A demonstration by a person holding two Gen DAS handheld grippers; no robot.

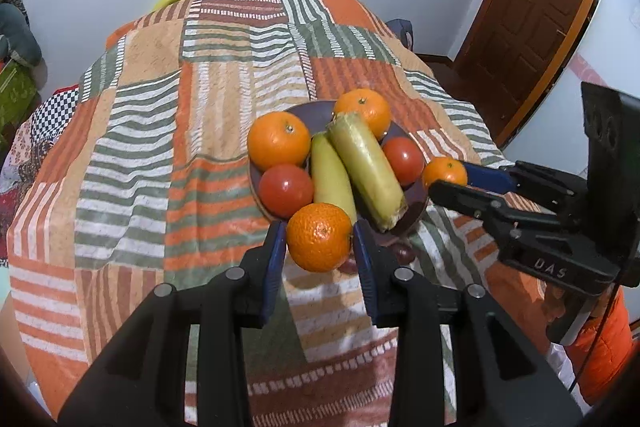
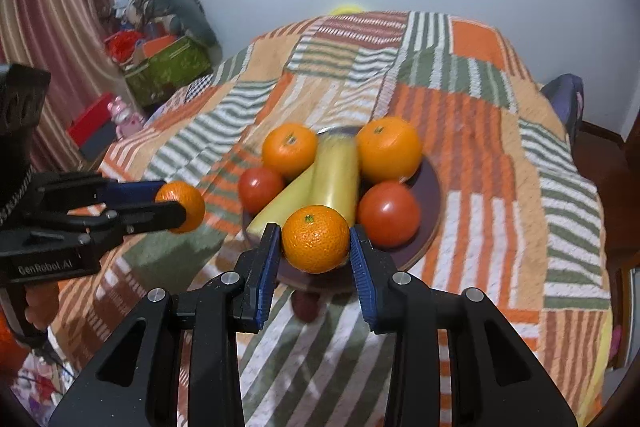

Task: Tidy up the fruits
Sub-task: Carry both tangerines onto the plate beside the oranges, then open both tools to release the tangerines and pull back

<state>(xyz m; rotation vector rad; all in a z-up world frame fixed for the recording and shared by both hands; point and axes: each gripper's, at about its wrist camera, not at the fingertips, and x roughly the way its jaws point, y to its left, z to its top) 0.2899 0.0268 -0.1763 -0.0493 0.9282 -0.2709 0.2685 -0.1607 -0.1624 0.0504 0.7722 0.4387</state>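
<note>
A dark round plate point(image 1: 416, 201) point(image 2: 430, 187) on the patchwork tablecloth holds two oranges point(image 1: 279, 139) point(image 1: 366, 111), two tomatoes point(image 1: 285, 190) point(image 1: 404, 155) and two long yellow-green fruits point(image 1: 370, 169) point(image 1: 332, 175). My left gripper point(image 1: 320, 241) is shut on a small orange point(image 1: 319, 237) just in front of the plate's near edge; it shows at the left in the right wrist view point(image 2: 182, 205). My right gripper point(image 2: 314, 247) is shut on another small orange point(image 2: 315, 238), over the plate's near rim; it shows at the right in the left wrist view point(image 1: 445, 174).
The table drops off on all sides under the cloth point(image 1: 160, 131). A wooden door point(image 1: 532, 7) stands at the right. Boxes and clutter point(image 2: 160, 67) lie on the floor to the left. A dark reddish thing point(image 2: 306, 305) lies on the cloth under the plate's near edge.
</note>
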